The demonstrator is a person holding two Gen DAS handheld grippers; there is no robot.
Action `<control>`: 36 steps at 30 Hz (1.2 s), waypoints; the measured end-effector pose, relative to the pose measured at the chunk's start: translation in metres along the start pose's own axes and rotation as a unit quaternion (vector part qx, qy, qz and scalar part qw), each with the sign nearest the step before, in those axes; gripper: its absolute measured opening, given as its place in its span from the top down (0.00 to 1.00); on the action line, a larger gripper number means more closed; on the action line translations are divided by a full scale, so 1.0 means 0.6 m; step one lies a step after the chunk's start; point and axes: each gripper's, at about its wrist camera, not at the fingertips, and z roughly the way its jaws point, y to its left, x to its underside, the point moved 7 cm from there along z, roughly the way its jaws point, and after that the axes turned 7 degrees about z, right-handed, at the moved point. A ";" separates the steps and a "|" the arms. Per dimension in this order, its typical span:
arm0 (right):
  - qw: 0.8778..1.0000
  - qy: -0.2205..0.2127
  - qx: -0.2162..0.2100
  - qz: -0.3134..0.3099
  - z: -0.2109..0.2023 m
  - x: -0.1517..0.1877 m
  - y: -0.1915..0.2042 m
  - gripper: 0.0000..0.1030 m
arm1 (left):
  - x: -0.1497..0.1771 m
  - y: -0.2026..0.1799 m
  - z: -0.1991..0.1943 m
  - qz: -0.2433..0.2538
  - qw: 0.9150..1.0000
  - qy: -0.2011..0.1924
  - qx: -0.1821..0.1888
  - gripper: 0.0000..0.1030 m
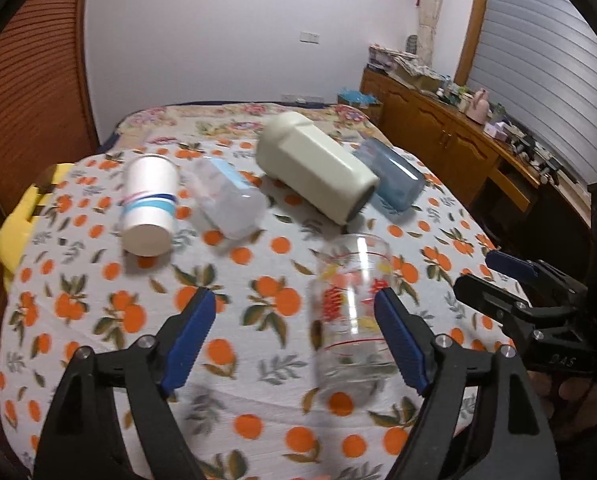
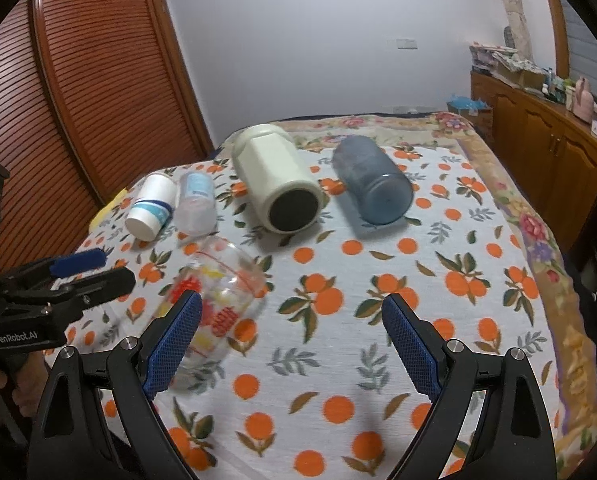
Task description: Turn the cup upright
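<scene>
Left wrist view: the glass cup (image 1: 352,312) lies on its side on the orange-print cloth (image 1: 258,280), just beyond the left gripper (image 1: 294,340), its right edge beside the right-hand finger and partly hidden by it. The fingers stand wide apart and hold nothing. The cup's long axis runs roughly away from this camera, one end near and the other far; blur hides which end is the rim. In the right wrist view the same cup (image 2: 214,304) sits off to the left of the right gripper (image 2: 292,340), behind its left finger, its axis slanting up to the right; those fingers too are spread and empty. By my judgement the left gripper is the nearer and better lined up, though it needs a shift to the right to straddle the cup.

Four other cups lie tipped farther back: white (image 1: 150,204), clear (image 1: 228,200), cream (image 1: 314,168) and blue (image 1: 390,180). The cloth covers a desk; behind are a white wall, a louvred door and a cluttered wooden sideboard (image 1: 458,128).
</scene>
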 end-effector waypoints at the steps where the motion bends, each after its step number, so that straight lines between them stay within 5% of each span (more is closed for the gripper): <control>1: 1.000 0.004 -0.003 -0.002 0.003 0.001 0.007 0.10 | 0.001 0.005 -0.003 -0.002 1.000 -0.002 -0.004 0.21; 15: 0.996 0.083 -0.018 0.014 0.071 -0.002 0.066 0.12 | 0.032 0.084 -0.033 -0.041 0.998 -0.020 -0.033 0.21; 24: 0.988 0.145 -0.017 0.044 0.125 -0.006 0.075 0.19 | 0.039 0.089 -0.038 -0.046 0.998 -0.022 -0.036 0.21; 36: 0.983 0.181 -0.014 0.007 0.158 -0.004 0.088 0.20 | 0.043 0.087 -0.034 -0.046 0.998 -0.021 -0.032 0.21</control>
